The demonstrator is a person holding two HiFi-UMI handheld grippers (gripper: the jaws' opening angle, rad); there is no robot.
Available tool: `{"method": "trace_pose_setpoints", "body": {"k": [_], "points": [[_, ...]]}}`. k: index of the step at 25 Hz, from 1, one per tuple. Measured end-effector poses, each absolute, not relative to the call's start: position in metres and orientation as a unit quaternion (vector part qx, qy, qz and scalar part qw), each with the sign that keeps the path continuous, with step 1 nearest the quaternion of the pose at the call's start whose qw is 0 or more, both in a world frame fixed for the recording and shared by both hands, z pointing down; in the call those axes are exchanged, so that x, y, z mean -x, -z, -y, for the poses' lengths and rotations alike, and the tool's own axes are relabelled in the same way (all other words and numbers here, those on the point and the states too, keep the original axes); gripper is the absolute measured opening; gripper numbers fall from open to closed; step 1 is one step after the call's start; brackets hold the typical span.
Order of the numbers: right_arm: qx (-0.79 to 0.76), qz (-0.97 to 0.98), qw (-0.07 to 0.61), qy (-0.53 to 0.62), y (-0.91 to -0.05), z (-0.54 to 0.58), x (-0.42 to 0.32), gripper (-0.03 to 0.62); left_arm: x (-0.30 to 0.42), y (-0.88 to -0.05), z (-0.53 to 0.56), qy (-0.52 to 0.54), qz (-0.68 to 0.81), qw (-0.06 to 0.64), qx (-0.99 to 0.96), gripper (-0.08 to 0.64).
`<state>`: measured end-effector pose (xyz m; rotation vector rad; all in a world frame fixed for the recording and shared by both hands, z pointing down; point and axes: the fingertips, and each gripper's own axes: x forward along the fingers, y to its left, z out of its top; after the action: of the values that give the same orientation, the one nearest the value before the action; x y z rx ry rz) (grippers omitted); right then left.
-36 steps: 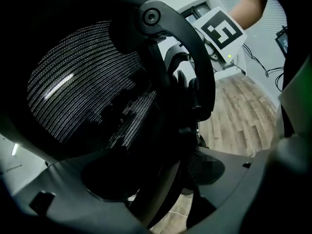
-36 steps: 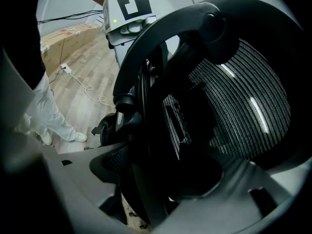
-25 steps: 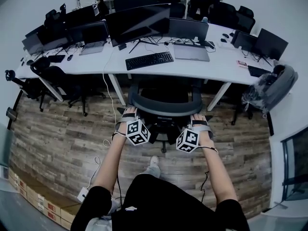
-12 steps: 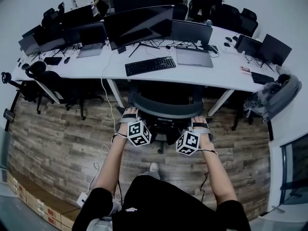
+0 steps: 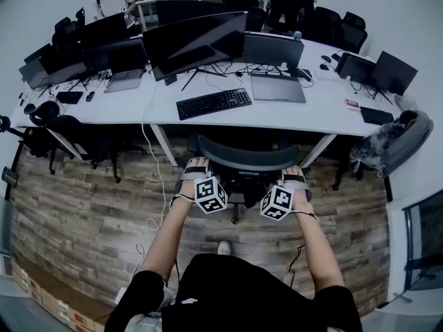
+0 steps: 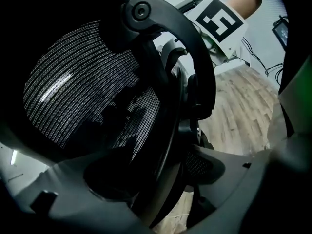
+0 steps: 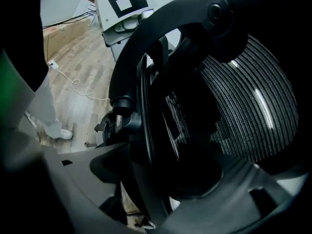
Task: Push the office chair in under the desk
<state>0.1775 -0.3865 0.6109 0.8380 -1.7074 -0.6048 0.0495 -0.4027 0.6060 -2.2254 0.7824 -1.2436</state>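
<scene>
Office chair [image 5: 242, 159] is sitting at the white desk [image 5: 315, 113], between two of its legs. Seat is tucking under the desk edge; the curved top of the backrest is showing just outside the front edge, in line with the keyboard [image 5: 213, 103] and the big monitor [image 5: 197, 40] above it.

Left gripper [image 5: 194, 166] is holding the left end of the backrest top, right gripper [image 5: 294, 175] the right end. Person is standing right behind the chair, both arms reaching forward, marker cubes facing up toward the head view.

Left gripper view: left gripper [image 6: 161, 179] jaws are closing on the black backrest frame, which is running up between them and filling the gap. Mesh of the office chair [image 6: 87, 91] is taking up most of the frame, and the other gripper's marker cube [image 6: 219, 21] is showing at the top.

Right gripper view: same picture mirrored. Right gripper [image 7: 146, 179] jaws are clamping the frame rim, with the mesh of the office chair [image 7: 243, 106] to the right.

Wood floor [image 5: 83, 199] is running under everything. A grey backpack [image 5: 398, 140] is lying by the desk's right end. A closed laptop [image 5: 277, 88] is lying right of the keyboard.
</scene>
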Motion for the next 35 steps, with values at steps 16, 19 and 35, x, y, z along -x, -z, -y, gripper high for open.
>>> {"method": "trace_pose_setpoints", "body": {"k": [16, 19, 35], "points": [[-0.370, 0.696, 0.568, 0.236, -0.617, 0.461, -0.213, 0.313, -0.084, -0.606, 0.469, 0.448, -0.275, 0.242, 0.815, 0.362], [-0.373, 0.696, 0.567, 0.234, -0.618, 0.475, -0.219, 0.313, -0.091, -0.607, 0.482, 0.451, -0.277, 0.239, 0.814, 0.362], [-0.366, 0.706, 0.556, 0.241, -0.618, 0.550, -0.243, 0.313, -0.117, -0.608, 0.553, 0.453, -0.296, 0.239, 0.806, 0.362]]}}
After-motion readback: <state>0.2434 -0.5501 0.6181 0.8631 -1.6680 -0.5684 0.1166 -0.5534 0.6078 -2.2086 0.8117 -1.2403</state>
